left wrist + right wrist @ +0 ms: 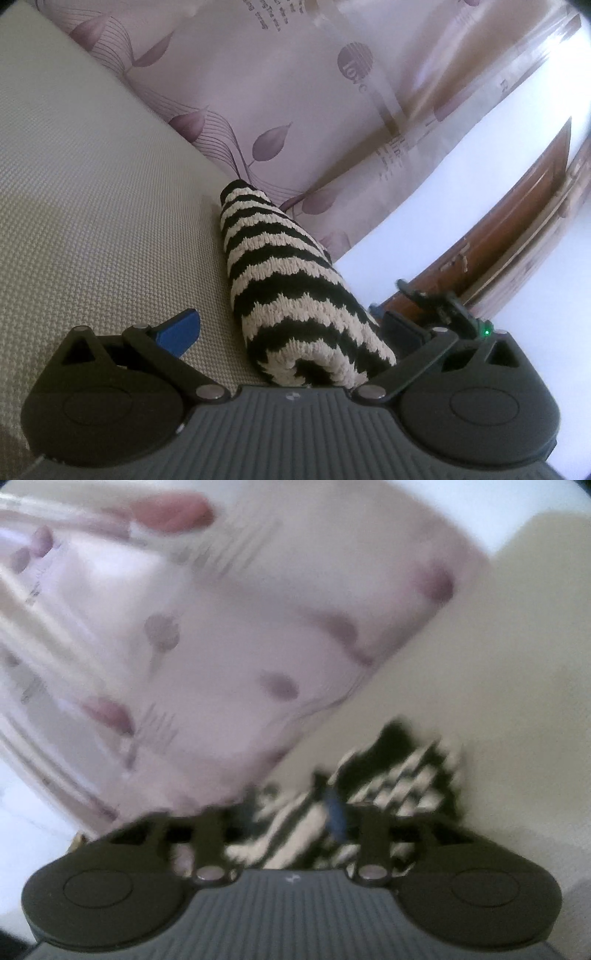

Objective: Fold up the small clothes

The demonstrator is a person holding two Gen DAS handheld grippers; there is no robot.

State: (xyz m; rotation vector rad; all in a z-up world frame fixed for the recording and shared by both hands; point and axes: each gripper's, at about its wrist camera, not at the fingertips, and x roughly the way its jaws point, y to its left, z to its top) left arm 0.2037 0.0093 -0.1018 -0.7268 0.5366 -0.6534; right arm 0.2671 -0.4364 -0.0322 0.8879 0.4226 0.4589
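Observation:
A black and cream zigzag-striped knit garment (284,280) lies in a long folded ridge on the beige woven mattress (85,206). My left gripper (291,332) is open, its jaws wide on either side of the ridge's near end; the blue left fingertip (177,334) rests on the mattress and the right one is behind the knit. In the blurred right wrist view the same knit (388,779) bunches between the fingers of my right gripper (295,819), whose jaws stand close together on the fabric, with a blue pad (336,812) pressed into it.
A lilac pillow with purple leaf print (280,99) lies against the mattress just past the garment; it also fills the right wrist view (207,635). A brown wooden headboard (517,229) and white wall (461,192) stand to the right.

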